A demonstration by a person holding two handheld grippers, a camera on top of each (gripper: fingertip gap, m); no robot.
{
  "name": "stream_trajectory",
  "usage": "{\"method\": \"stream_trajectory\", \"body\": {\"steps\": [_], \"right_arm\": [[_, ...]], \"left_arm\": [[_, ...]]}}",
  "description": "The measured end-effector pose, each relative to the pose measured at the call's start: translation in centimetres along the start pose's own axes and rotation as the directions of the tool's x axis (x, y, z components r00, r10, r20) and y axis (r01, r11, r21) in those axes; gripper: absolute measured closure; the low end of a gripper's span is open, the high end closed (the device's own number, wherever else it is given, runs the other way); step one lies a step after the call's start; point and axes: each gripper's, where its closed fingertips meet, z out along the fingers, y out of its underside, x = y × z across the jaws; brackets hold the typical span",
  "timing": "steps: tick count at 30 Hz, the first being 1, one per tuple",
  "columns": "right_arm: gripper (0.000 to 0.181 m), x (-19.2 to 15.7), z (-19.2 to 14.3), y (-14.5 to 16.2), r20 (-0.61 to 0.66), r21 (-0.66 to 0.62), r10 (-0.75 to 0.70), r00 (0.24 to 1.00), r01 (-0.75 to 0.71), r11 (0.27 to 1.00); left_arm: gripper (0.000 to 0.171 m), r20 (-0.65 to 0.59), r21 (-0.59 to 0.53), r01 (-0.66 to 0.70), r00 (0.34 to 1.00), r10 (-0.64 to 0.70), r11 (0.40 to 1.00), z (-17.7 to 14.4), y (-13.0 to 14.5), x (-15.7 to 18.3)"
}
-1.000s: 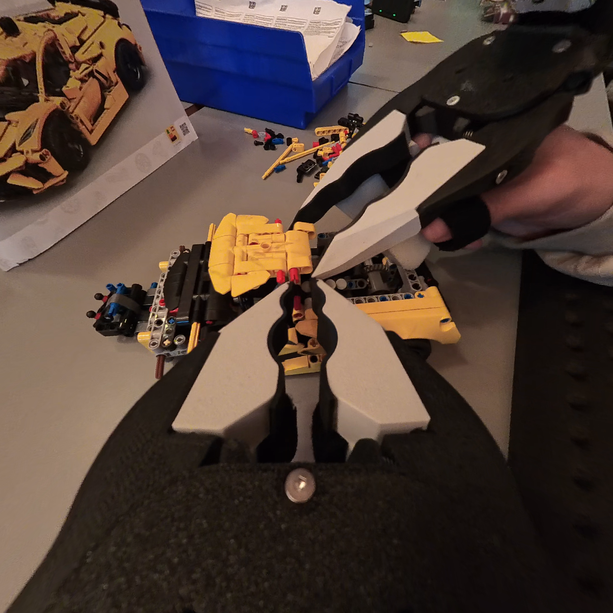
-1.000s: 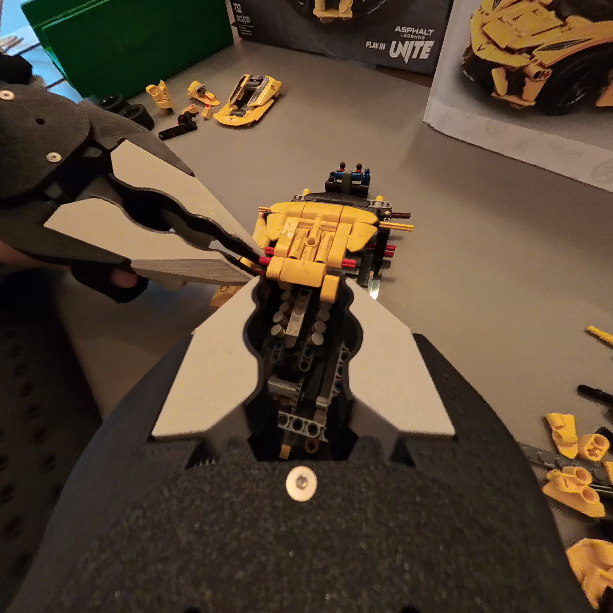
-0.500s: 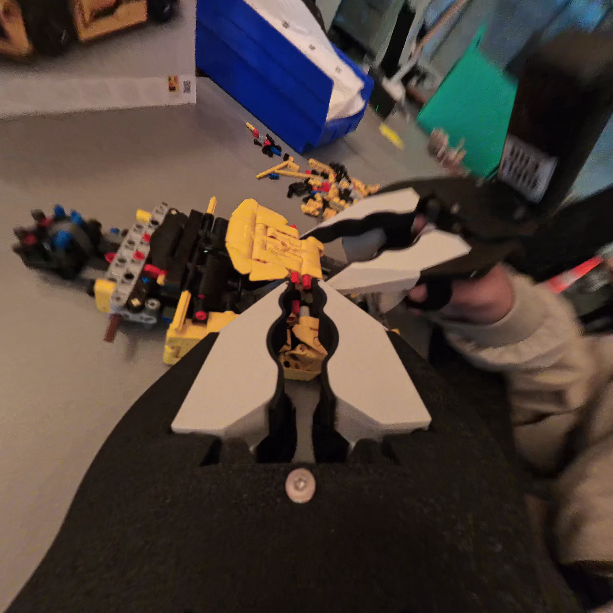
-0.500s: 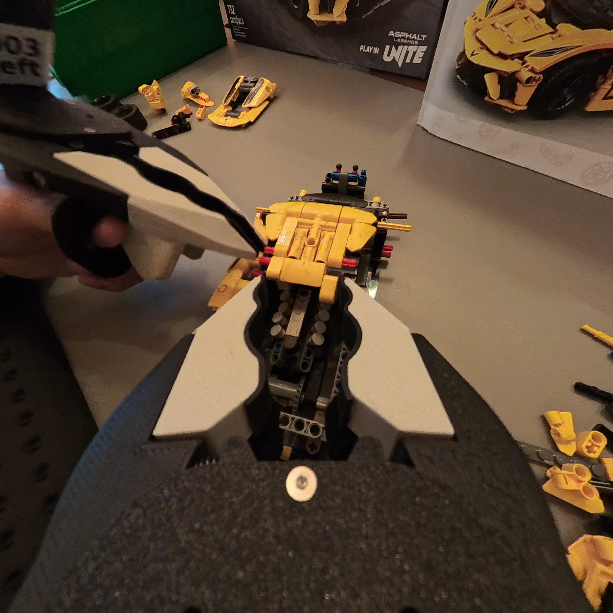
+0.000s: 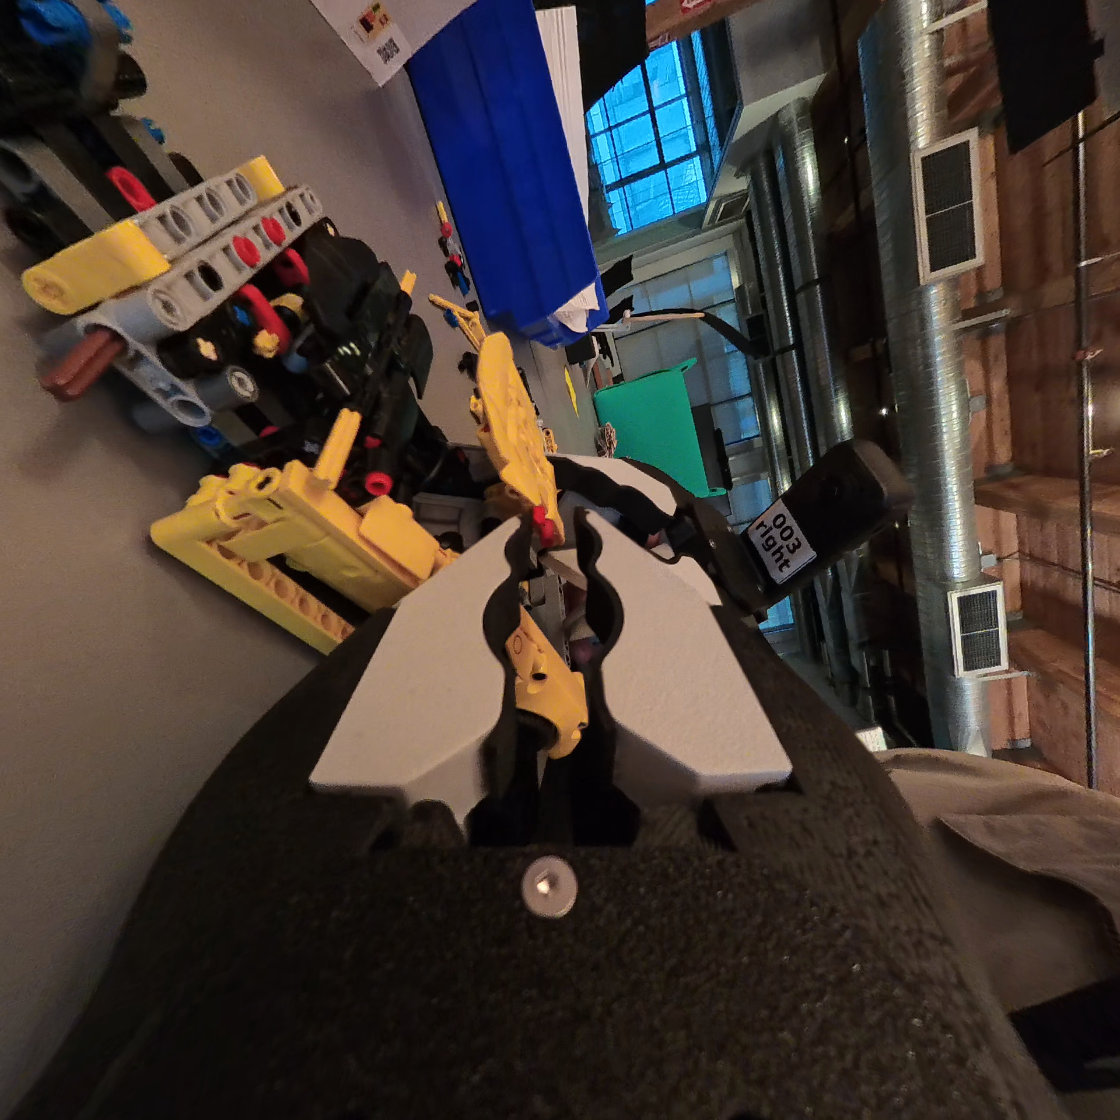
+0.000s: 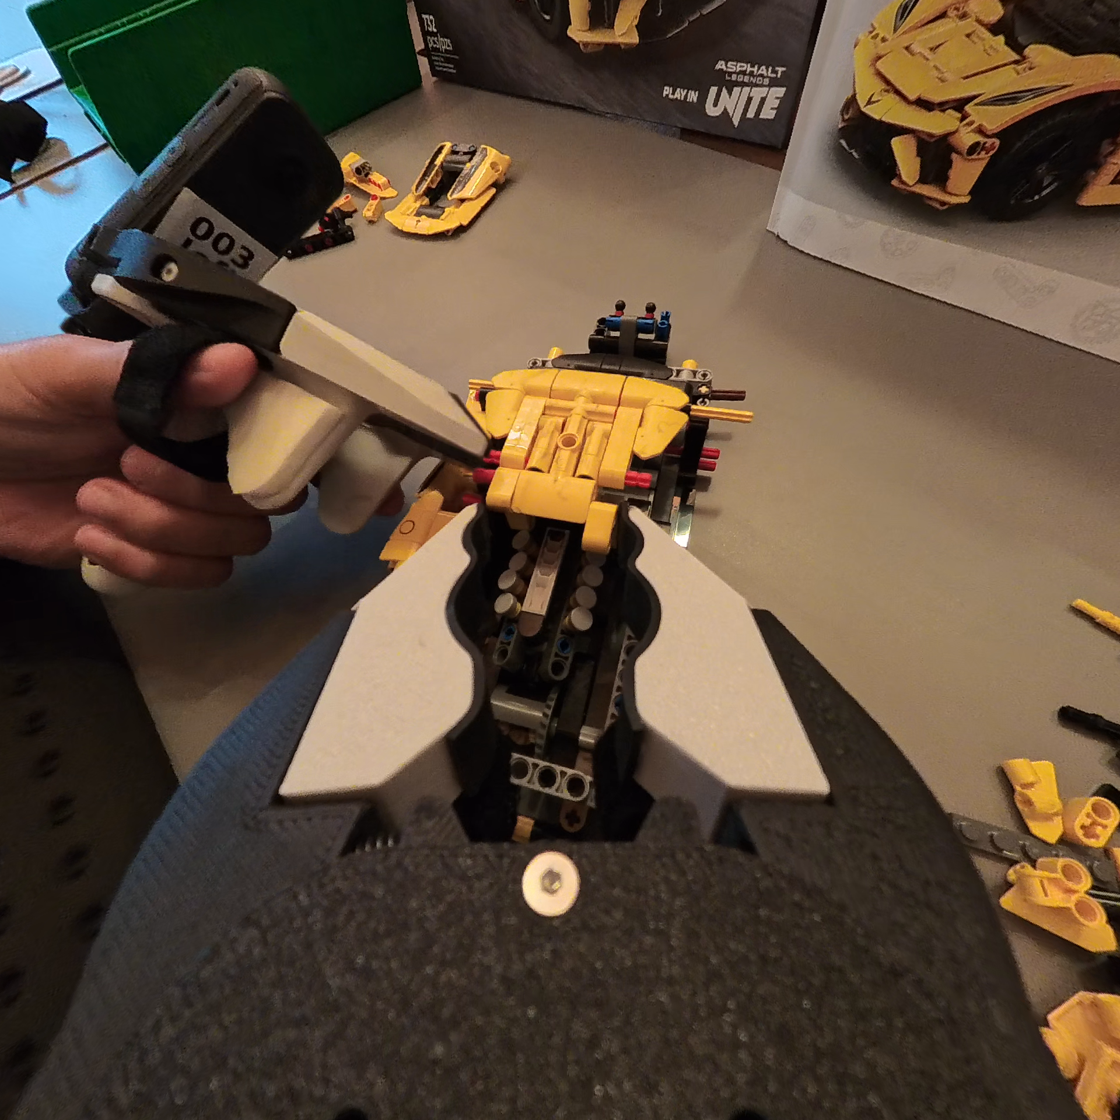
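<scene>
A partly built yellow and black brick car (image 6: pixel 570 436) lies on the grey table (image 6: pixel 848 545). My right gripper (image 6: pixel 551 515) is shut on the car's grey and black rear frame, one finger on each side. My left gripper (image 6: pixel 479 451), held in a person's hand (image 6: pixel 121 473), comes in from the left and is rolled onto its side. In the left wrist view the left gripper (image 5: pixel 548 521) is shut on a red pin (image 5: pixel 543 526) at the edge of the car's yellow roof panel (image 5: pixel 515 424). The right gripper's camera block (image 5: pixel 782 545) shows behind it.
A blue bin (image 5: pixel 503 151) holds papers. A green bin (image 6: pixel 212 73), the set's box (image 6: pixel 606 54) and a booklet (image 6: pixel 970 151) stand at the back. Loose yellow sub-assemblies lie at the back left (image 6: pixel 448 188), and yellow parts at the right edge (image 6: pixel 1060 897). The grippers are tip to tip, or close to it.
My left gripper has rolled about a quarter turn onto its side while its tips stayed at the red pin. The right gripper and the car have hardly moved.
</scene>
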Motion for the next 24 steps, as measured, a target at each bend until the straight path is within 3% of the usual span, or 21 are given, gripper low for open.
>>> {"method": "stream_trajectory", "body": {"steps": [11, 13, 15, 16, 24], "right_arm": [[0.141, 0.05, -0.02, -0.04, -0.005, -0.003, 0.013, 1.000, -0.013, 1.000], [0.130, -0.06, 0.08, -0.40, -0.007, 0.015, 0.006, 1.000, -0.006, 1.000], [0.131, -0.04, 0.35, -0.36, -0.013, 0.005, 0.023, 1.000, -0.023, 1.000], [0.138, 0.14, 0.47, -0.26, -0.029, -0.004, 0.024, 0.999, -0.024, 1.000], [0.141, 0.07, 0.25, 0.01, -0.029, -0.027, 0.015, 0.999, -0.016, 1.000]], "left_arm": [[0.168, 0.002, 0.014, 0.020, 1.000, -0.020, 1.000, 0.08, -0.22, -0.46], [0.168, -0.021, 0.007, 0.046, 0.999, -0.046, 0.999, 0.13, -0.10, -0.43], [0.168, -0.036, 0.015, 0.071, 0.997, -0.071, 0.997, 0.14, -0.13, -0.46], [0.168, -0.036, 0.013, 0.065, 0.997, -0.064, 0.998, 0.14, -0.12, -0.47], [0.170, -0.011, -0.025, -0.081, 0.997, 0.081, 0.996, -0.18, 0.14, -0.44]]}}
